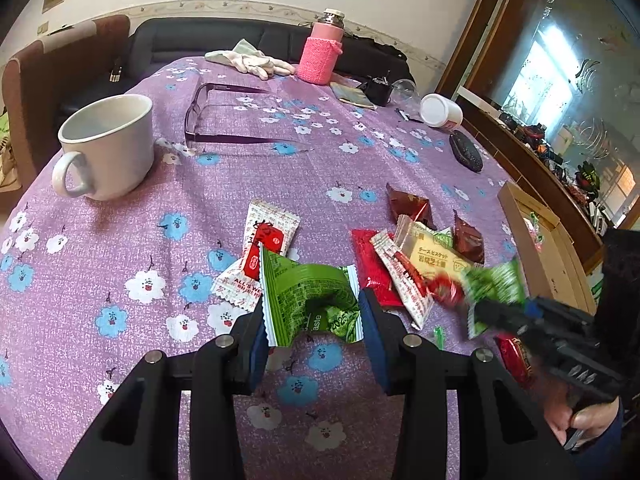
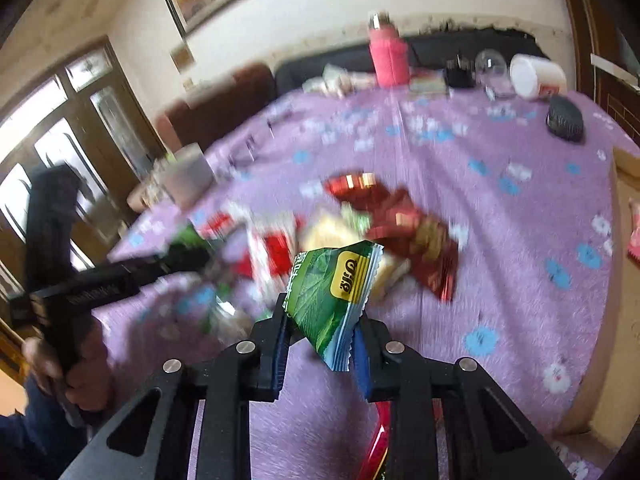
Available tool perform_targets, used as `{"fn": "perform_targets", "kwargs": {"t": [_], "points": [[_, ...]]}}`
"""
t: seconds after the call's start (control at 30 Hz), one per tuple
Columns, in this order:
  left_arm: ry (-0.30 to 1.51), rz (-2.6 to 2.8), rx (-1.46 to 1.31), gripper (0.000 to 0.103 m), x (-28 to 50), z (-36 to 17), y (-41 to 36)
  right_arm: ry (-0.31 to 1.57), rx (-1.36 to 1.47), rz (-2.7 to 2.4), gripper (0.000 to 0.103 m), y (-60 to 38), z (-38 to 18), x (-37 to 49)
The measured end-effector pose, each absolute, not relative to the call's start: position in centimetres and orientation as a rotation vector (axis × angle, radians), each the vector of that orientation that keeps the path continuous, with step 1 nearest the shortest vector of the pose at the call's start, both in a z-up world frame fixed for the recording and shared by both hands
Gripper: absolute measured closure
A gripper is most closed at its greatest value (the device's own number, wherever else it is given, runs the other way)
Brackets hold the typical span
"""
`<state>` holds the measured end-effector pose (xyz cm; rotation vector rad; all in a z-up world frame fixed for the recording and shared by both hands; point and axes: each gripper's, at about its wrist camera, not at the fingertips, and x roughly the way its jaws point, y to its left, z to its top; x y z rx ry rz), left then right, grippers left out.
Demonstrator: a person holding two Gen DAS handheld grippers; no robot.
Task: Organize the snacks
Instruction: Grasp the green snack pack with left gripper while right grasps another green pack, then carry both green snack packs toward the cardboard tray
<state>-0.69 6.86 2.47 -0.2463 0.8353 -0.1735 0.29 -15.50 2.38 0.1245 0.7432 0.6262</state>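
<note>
My left gripper [image 1: 312,320] is shut on a crumpled green snack packet [image 1: 308,296] just above the purple floral tablecloth [image 1: 224,184]. My right gripper [image 2: 320,338] is shut on another green packet with a yellow logo [image 2: 340,292], held above the cloth; it shows blurred in the left wrist view [image 1: 494,286]. A pile of snack packets [image 1: 416,256] lies between them: red, white-and-red, a yellow biscuit pack and dark red foil ones. A white-and-red packet [image 1: 268,236] lies behind the left gripper's packet.
A white mug [image 1: 108,144] stands at the left, glasses [image 1: 224,116] behind it. A pink bottle [image 1: 322,50], white gloves [image 1: 248,60], a tipped white jar [image 1: 440,110] and a black case [image 1: 466,151] lie at the far side. A cardboard box [image 1: 548,248] sits at the right edge.
</note>
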Motion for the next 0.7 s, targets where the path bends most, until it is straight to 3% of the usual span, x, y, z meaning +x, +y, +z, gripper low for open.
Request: {"fn": "perform_targets", "kwargs": {"t": [0.7], "points": [[0.779, -0.175, -0.226, 0.063, -1.4, 3.4, 6.6, 0.694, 0.206, 0.574, 0.074, -17.4, 3.2, 0.5]]}}
